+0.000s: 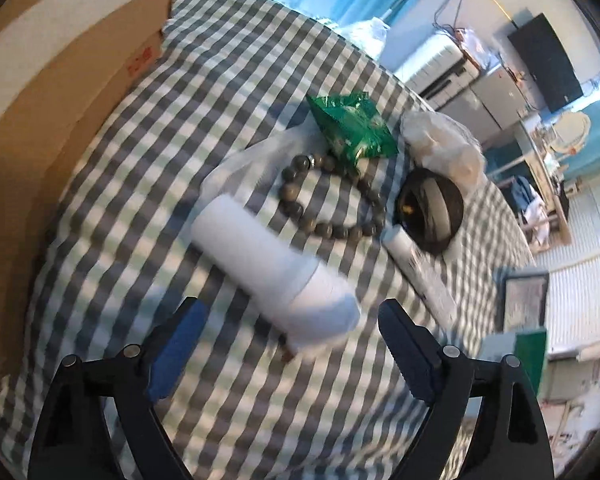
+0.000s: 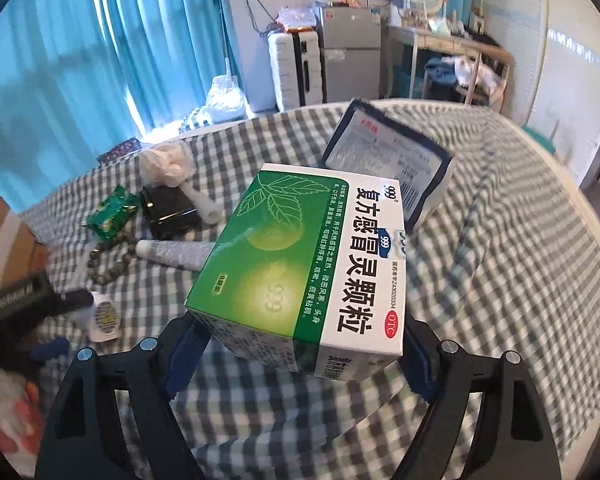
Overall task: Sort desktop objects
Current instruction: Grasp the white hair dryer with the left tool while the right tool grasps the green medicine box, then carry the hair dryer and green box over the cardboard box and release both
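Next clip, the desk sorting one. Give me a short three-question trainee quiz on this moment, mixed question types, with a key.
1. True or false: the right hand-held gripper is shut on the green and white medicine box.
2. Multiple choice: in the left wrist view, what lies nearest in front of the left hand-held gripper? A) the bead bracelet B) the white cylindrical bottle C) the green foil packet
3. Fill in: the items lie on a ______-patterned cloth.

Key: 1 true, both fingers press the box's sides. 2 B, the bottle lies between the open fingers, not gripped. 3 checked.
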The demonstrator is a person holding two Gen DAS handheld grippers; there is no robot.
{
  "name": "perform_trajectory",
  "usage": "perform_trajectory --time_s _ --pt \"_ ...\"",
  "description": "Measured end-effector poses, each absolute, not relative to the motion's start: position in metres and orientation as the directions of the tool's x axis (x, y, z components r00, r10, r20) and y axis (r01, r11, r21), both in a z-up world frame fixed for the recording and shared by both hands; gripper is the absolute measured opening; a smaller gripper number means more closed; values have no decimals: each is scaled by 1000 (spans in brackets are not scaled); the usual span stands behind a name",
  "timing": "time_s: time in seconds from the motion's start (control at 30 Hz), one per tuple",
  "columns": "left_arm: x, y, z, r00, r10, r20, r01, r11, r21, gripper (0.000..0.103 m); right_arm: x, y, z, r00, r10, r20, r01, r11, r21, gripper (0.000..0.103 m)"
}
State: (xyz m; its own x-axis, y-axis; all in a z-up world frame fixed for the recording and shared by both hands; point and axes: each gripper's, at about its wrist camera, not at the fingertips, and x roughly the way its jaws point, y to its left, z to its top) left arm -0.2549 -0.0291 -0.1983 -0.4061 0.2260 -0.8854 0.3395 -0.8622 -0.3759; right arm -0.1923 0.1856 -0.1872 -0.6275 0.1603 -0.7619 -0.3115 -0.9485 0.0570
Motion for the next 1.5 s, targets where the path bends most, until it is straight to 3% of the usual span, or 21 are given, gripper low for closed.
perform_trajectory --time_s 0.1,0.23,0.27,0.6,1.1,1.5 --pt "-278 -12 -212 -401 211 -892 361 -858 -365 90 -198 187 -191 -630 163 -760 -302 -952 47 82" --pt "-283 2 -212 -416 165 -894 268 -917 -294 57 -204 192 -198 -622 128 -772 -294 -952 80 82" --pt "-282 4 -210 -419 179 -890 236 -925 -297 54 -205 192 -199 -622 124 -773 -292 -953 82 82" --pt "-242 -1 -180 -456 218 -863 129 -943 -306 53 -190 178 -182 -641 120 -758 -267 -961 74 82" --pt "-186 -5 -72 -564 223 -795 51 -952 -303 53 -123 125 -100 -744 41 -667 -173 -976 133 82" --pt "-146 -54 6 -668 220 -711 8 -953 -303 53 -89 63 -50 -795 -64 -603 -34 -988 149 82"
